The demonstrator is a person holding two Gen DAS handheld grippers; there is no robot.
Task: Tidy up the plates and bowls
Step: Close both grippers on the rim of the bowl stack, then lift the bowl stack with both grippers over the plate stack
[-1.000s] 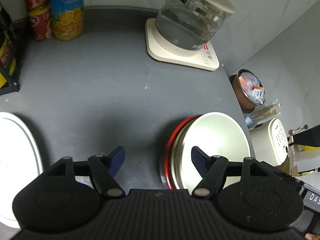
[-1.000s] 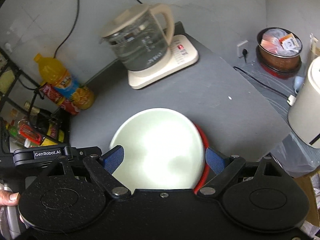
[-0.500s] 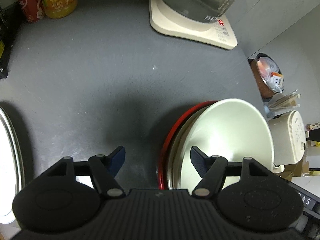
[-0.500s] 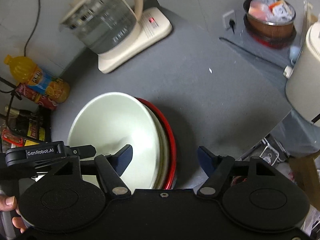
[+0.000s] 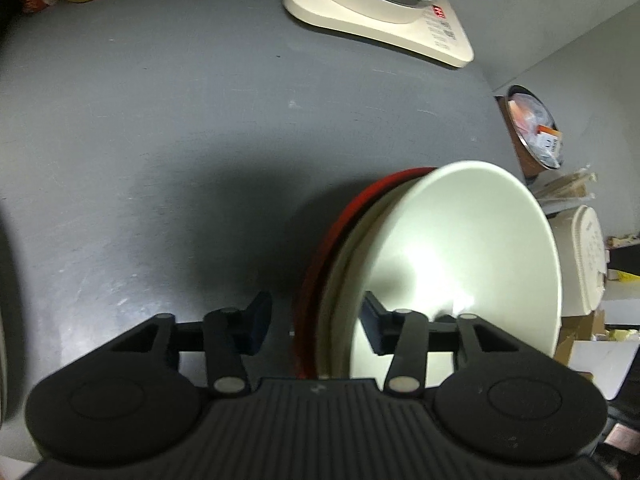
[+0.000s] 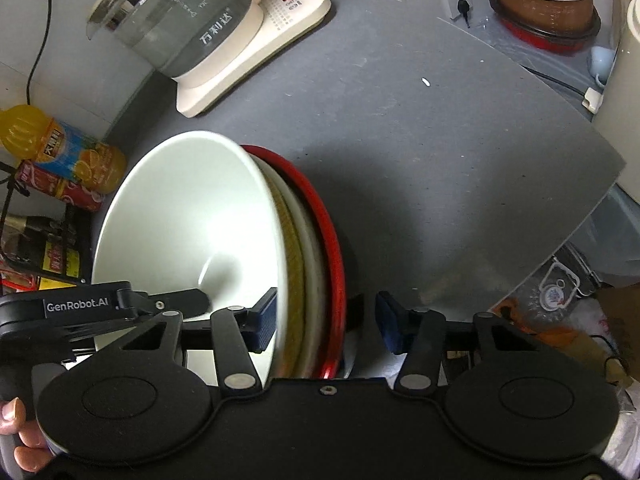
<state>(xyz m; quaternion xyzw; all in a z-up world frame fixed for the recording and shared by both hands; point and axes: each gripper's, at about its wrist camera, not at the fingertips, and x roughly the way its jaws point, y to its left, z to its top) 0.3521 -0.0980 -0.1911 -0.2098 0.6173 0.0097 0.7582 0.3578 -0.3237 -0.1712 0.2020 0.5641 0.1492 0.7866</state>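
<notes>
Both our left gripper [image 5: 312,320] and right gripper [image 6: 326,318] are wide open around the edge of the white bowl [image 6: 192,220], stacked on the red plate [image 6: 328,240] on the gray bench [image 6: 440,160].

Surface: grey countertop [image 6: 440,152]
Back: glass kettle [image 6: 176,16] on cream base [image 6: 260,52]
Left of kettle: orange drink bottle [image 6: 60,148]
Front of kettle: stacked dishes [image 6: 248,248]

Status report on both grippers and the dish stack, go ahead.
Left gripper and right gripper open, straddling the stack rim. White bowl atop red plate. Kettle beyond, clear.
</notes>
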